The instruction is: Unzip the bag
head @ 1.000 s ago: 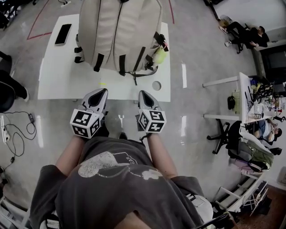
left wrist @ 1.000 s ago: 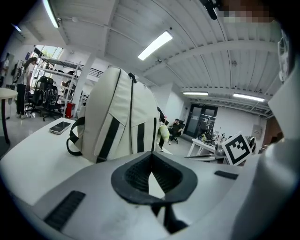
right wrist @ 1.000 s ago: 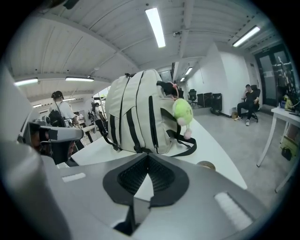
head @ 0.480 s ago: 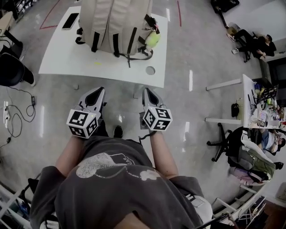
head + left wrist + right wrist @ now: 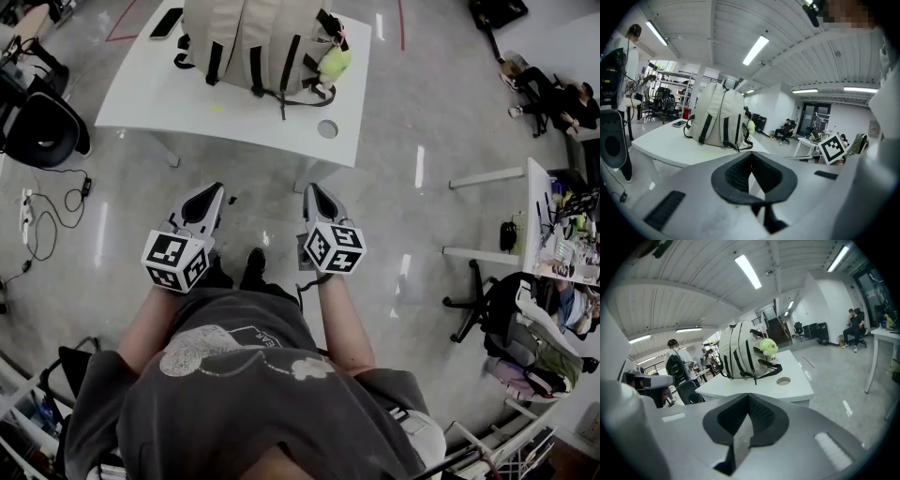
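A white table (image 5: 159, 103) stands on the grey floor ahead of the person, well apart from both grippers. The bag (image 5: 253, 37), a pale beige backpack with dark straps, stands upright on the far part of the table, its strap side facing the person; no open zip shows from these views. A black chair (image 5: 47, 131) sits off the table's left end, with cables (image 5: 42, 220) lying on the floor near it. The left gripper (image 5: 214, 190) and the right gripper (image 5: 312, 188) are held side by side over the floor in front of the person's body, both pointing toward the table and neither touching anything. In the left gripper view the two dark pads meet at their tips with nothing between them, and the bag shows beyond them. The right gripper view shows the same: its jaws are together and hold nothing. A dark phone (image 5: 167, 22) lies flat on the table to the left of the bag. A small green soft toy (image 5: 335, 64) hangs at the bag's right side. A round hole (image 5: 327, 128) is set in the tabletop near its right front corner.
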A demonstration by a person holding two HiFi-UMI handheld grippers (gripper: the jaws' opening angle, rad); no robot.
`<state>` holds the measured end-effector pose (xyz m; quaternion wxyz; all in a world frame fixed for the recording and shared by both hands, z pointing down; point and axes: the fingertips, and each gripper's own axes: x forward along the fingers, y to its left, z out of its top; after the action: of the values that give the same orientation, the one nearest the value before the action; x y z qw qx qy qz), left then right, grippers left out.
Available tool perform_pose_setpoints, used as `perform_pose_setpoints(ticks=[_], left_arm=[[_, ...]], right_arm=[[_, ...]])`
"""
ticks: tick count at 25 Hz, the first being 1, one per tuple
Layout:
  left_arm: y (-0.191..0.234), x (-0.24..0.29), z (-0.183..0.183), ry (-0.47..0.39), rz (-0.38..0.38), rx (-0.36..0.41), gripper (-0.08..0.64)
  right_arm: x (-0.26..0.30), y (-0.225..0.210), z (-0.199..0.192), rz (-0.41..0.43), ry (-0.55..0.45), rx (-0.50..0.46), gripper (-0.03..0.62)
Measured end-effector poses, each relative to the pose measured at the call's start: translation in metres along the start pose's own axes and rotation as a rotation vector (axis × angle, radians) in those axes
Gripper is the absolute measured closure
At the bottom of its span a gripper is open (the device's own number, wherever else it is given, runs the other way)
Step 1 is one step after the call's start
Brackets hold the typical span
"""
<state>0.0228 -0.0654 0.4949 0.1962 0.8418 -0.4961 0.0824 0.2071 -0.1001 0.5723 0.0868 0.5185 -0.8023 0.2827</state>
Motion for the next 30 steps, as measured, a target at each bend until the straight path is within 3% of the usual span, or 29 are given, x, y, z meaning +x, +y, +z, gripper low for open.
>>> perform_pose_setpoints(ticks=[7, 13, 30], left_arm=[[0.002, -0.009, -0.002, -0.001, -0.014, -0.02, 0.554], [-0.005, -0.029, -0.011, -0.009, -0.078, -0.027, 0.554], [-0.003, -0.177, -0.039, -0.055, -0.131, -0.009, 0.554]], right_arm=[[-0.001, 0.015, -0.008, 0.009, 0.01, 0.009, 0.592], [-0.024, 0.043, -0.017, -0.008, -0.009, -0.022, 0.592], [-0.118, 0.174, -0.065, -0.024, -0.07, -0.111, 0.592]])
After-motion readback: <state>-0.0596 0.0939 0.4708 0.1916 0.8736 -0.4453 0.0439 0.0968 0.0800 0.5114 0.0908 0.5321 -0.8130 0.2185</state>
